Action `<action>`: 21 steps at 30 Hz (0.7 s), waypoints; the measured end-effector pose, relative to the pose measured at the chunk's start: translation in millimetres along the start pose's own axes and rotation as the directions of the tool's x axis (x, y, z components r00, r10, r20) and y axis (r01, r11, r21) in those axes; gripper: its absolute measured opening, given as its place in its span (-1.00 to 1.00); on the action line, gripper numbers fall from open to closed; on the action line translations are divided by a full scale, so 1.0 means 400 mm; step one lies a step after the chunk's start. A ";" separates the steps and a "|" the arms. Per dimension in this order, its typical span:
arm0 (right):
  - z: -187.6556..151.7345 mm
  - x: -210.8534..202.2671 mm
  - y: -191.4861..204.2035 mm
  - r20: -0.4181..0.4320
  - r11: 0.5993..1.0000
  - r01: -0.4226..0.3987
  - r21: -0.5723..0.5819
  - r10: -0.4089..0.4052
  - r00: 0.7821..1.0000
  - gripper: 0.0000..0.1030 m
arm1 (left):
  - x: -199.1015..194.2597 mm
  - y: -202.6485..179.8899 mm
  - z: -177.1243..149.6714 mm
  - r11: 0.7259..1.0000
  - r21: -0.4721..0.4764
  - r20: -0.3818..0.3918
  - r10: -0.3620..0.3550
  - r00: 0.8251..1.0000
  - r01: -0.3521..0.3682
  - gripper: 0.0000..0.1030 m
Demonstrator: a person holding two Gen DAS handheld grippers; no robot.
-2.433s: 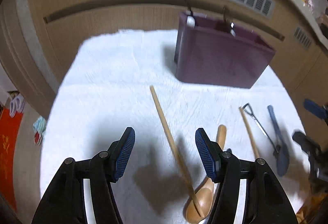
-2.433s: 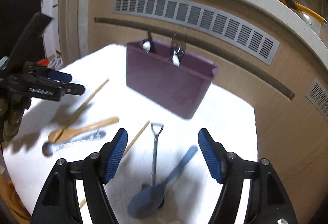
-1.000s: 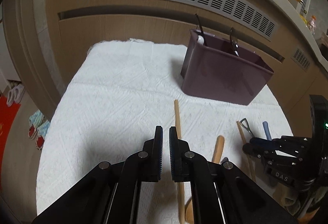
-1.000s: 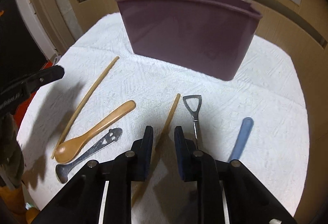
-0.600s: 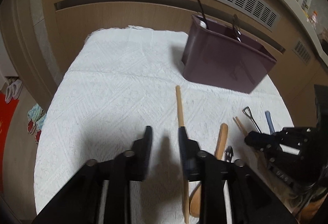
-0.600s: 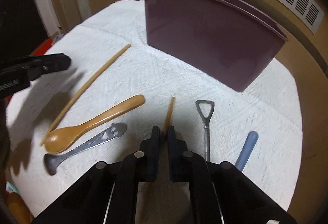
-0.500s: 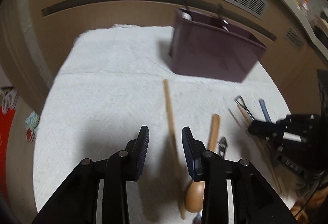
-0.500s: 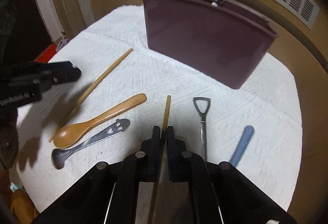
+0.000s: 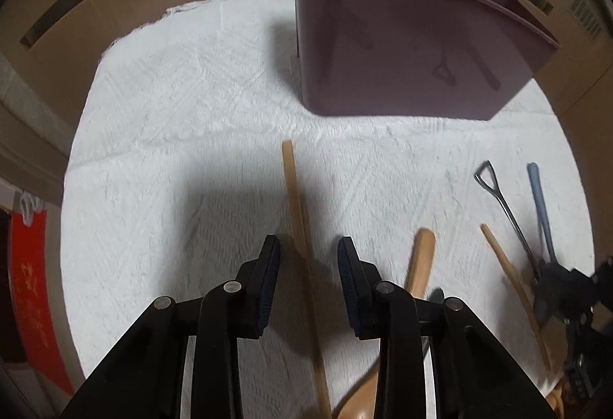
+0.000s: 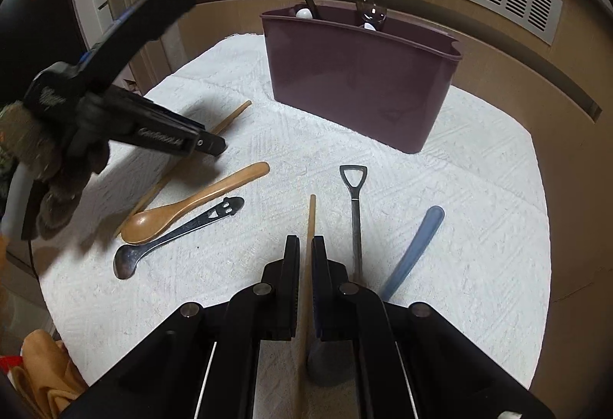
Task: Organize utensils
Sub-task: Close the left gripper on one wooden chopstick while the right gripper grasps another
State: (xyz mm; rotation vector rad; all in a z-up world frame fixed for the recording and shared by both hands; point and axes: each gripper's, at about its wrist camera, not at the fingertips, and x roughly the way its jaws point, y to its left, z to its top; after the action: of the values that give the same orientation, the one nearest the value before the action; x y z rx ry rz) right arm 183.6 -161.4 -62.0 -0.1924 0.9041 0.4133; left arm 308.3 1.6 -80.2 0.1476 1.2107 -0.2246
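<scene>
1. We are working over a white towel that is covering the table.
2. A purple caddy is standing at the towel's far side, with two utensils sticking out of it.
3. Our left gripper is hovering with its jaws parted, having just been closing a little; a wooden chopstick is lying between the pads, untouched.
4. Our right gripper is clenching the second wooden chopstick, tip pointing toward the caddy.
5. A wooden spoon and a metal spoon with a smiley handle are lying side by side between the chopsticks.
6. A shovel-shaped metal spoon and a blue spoon are lying just right of the gripped chopstick.
</scene>
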 end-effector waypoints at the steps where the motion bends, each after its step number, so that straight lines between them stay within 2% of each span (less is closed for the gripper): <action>1: -0.004 -0.002 -0.005 0.002 1.000 -0.003 0.006 0.003 1.000 -0.90 | 0.002 -0.006 0.009 1.000 0.012 -0.009 0.006 1.000 -0.006 -0.38; 7: -0.004 0.011 -0.021 -0.006 1.000 -0.004 0.022 0.004 1.000 -0.89 | 0.013 -0.009 0.045 1.000 0.013 -0.087 -0.016 0.996 0.017 -0.32; 10: 0.000 0.009 -0.027 0.000 1.000 0.007 0.030 -0.007 1.000 -0.89 | 0.011 -0.016 0.045 1.000 0.011 -0.075 -0.023 0.997 0.023 -0.20; 11: 0.002 0.007 -0.030 0.003 0.999 0.014 0.033 -0.014 1.000 -0.88 | 0.010 -0.021 0.043 1.000 0.011 -0.060 -0.015 0.998 0.015 -0.20; 13: 0.004 0.005 -0.036 0.003 0.999 0.024 0.040 -0.024 1.000 -0.87 | 0.001 -0.039 0.024 1.000 0.026 0.004 0.003 1.000 -0.004 -0.34; 14: 0.005 0.005 -0.039 -0.001 0.999 0.027 0.042 -0.027 1.000 -0.86 | -0.004 -0.053 0.013 0.999 0.043 0.033 0.002 0.999 -0.003 -0.67; 15: 0.003 0.005 -0.042 -0.006 0.999 0.027 0.044 -0.027 1.000 -0.86 | -0.010 -0.067 -0.003 0.998 0.061 0.063 -0.008 0.998 0.004 -0.89; 17: 0.000 0.005 -0.045 -0.015 0.999 0.015 0.046 -0.014 1.000 -0.82 | -0.020 -0.083 -0.030 0.997 0.070 0.119 0.007 0.993 -0.016 -0.89; 19: -0.001 0.005 -0.044 -0.026 0.999 -0.004 0.045 0.005 1.000 -0.76 | -0.040 -0.085 -0.061 0.998 0.061 0.176 -0.012 0.984 0.001 -0.89; 21: 0.001 0.005 -0.038 -0.031 0.999 -0.016 0.047 0.018 0.999 -0.69 | -0.091 -0.080 -0.086 0.999 0.026 0.265 -0.032 0.964 0.026 -0.89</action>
State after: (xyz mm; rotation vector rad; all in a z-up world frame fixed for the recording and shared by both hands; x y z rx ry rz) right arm 191.4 -174.4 -63.4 -0.1489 0.9460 0.4057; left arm 256.8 -17.9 -57.8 0.1156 0.9436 -0.2748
